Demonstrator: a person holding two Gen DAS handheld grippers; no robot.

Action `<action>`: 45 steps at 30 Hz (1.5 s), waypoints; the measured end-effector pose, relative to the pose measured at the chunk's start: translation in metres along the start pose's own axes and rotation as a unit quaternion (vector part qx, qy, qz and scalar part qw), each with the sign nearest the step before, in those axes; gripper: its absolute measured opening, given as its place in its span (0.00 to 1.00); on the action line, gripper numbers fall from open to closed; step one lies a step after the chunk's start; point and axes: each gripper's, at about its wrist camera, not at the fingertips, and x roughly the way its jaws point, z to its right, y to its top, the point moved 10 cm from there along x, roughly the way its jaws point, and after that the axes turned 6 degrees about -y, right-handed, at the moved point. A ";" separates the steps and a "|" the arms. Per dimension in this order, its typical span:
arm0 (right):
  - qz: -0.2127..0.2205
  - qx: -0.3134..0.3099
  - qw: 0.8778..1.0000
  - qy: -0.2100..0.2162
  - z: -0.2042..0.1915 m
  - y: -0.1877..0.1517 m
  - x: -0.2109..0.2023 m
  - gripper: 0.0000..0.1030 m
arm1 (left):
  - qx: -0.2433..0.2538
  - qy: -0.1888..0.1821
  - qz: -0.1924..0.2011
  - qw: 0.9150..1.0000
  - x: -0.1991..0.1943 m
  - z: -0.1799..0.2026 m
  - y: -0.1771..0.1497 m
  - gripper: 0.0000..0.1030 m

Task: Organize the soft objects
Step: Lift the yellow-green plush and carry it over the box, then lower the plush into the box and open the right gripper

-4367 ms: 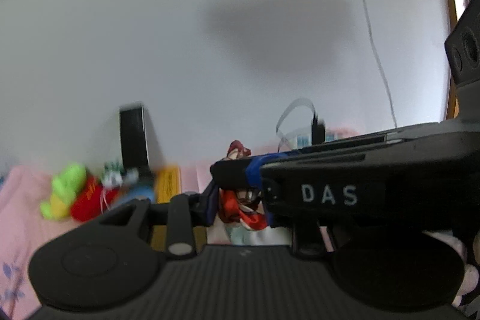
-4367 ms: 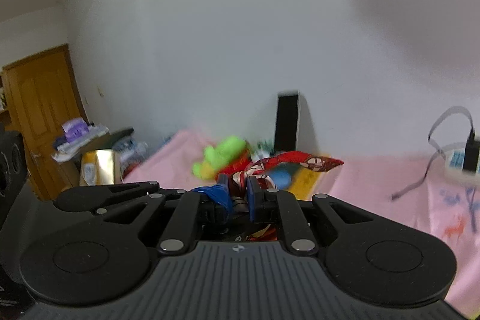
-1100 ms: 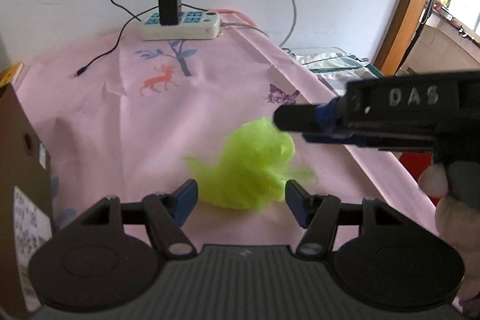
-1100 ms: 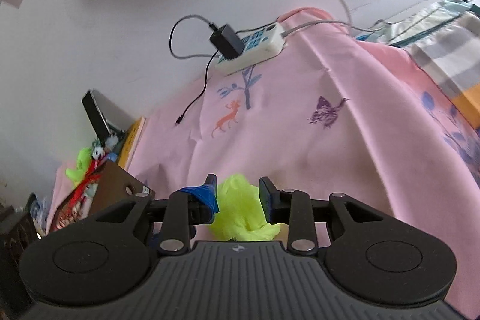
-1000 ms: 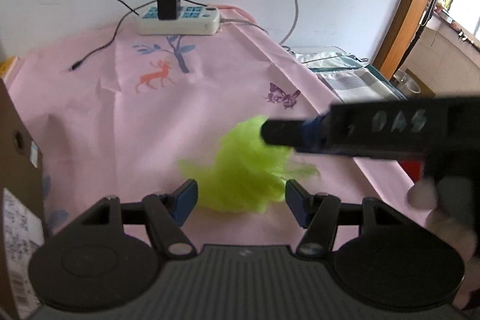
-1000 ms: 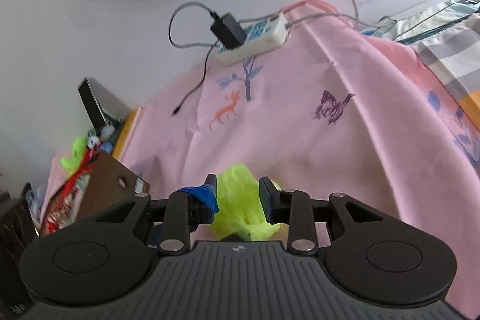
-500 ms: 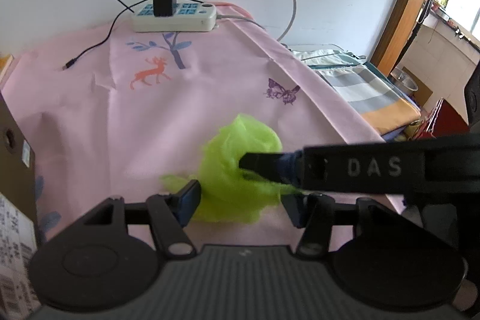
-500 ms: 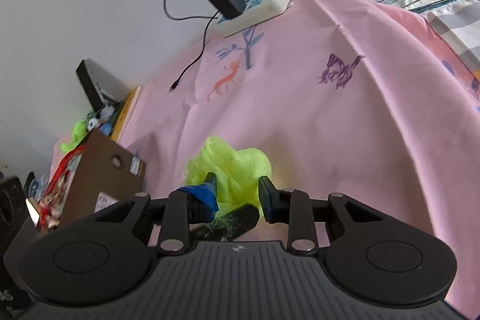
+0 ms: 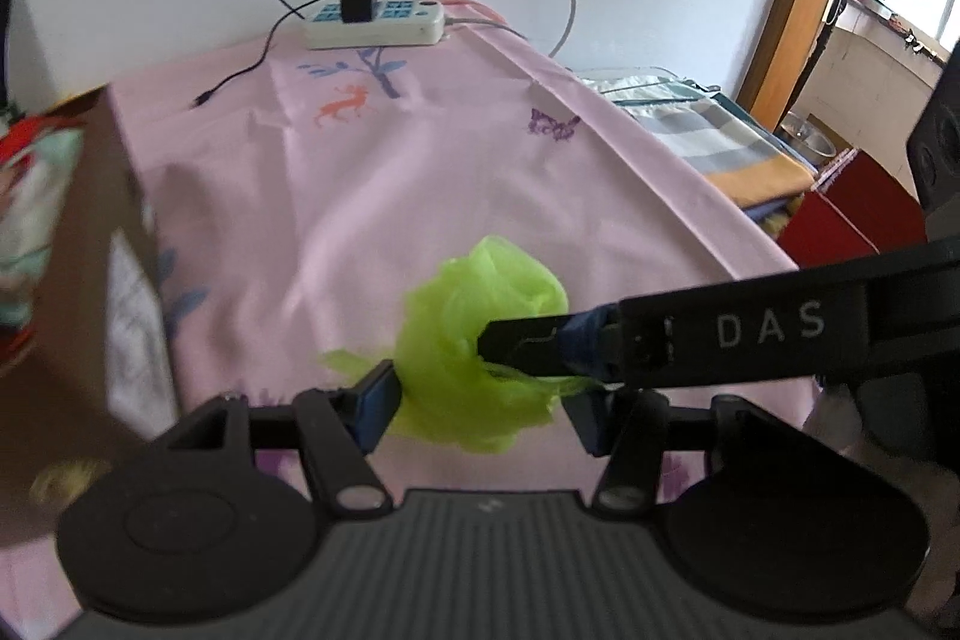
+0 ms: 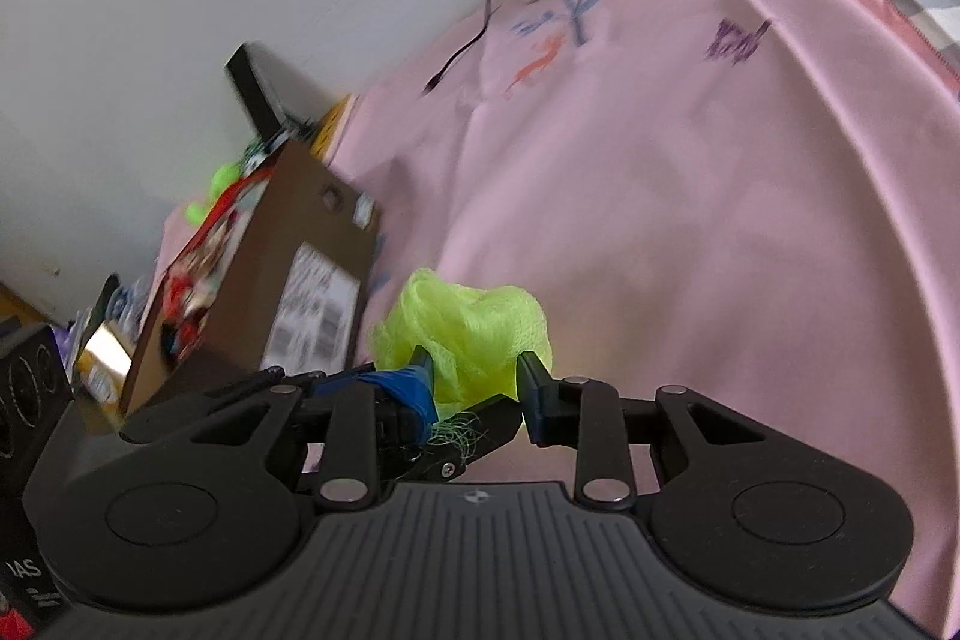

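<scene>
A crumpled lime-green mesh cloth (image 9: 480, 340) lies bunched on the pink-covered surface (image 9: 420, 172), near its front edge and right of a brown cardboard box (image 10: 312, 274) that already holds some red and green soft things. Both tongs sit around the bundle. The left tongs (image 9: 477, 403) stand fairly wide, their blue-padded tips on either side of the cloth; the left pad appears to touch the fabric, but they are not clamped on it. The right tongs (image 10: 474, 373) reach in from the right and straddle the upper part of the bundle, half open, the pads at its sides; whether they grip it or only brush it I cannot tell. The cloth looks very light, limp and airy, so it should squash almost flat under the pads and trail loose ends. Frayed threads show near the right tongs, so snagging seems likely. The thick middle of the bunch looks the best place to take hold, pinched well down, rather than a stray corner that would let it unfurl. A power strip (image 9: 375, 23) lies at the far edge.
</scene>
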 end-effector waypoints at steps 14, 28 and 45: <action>-0.014 -0.033 0.999 0.031 -0.098 -0.058 -0.005 0.12 | 0.000 0.028 0.019 0.999 -0.101 -0.039 -0.052 0.53; 0.132 -0.089 0.985 0.063 -0.206 0.005 -0.026 0.12 | 0.080 0.051 0.159 0.983 -0.199 -0.091 0.024 0.53; 0.075 -0.118 0.988 -0.070 -0.202 0.012 0.064 0.12 | 0.033 0.019 0.064 0.997 -0.122 -0.165 0.016 0.55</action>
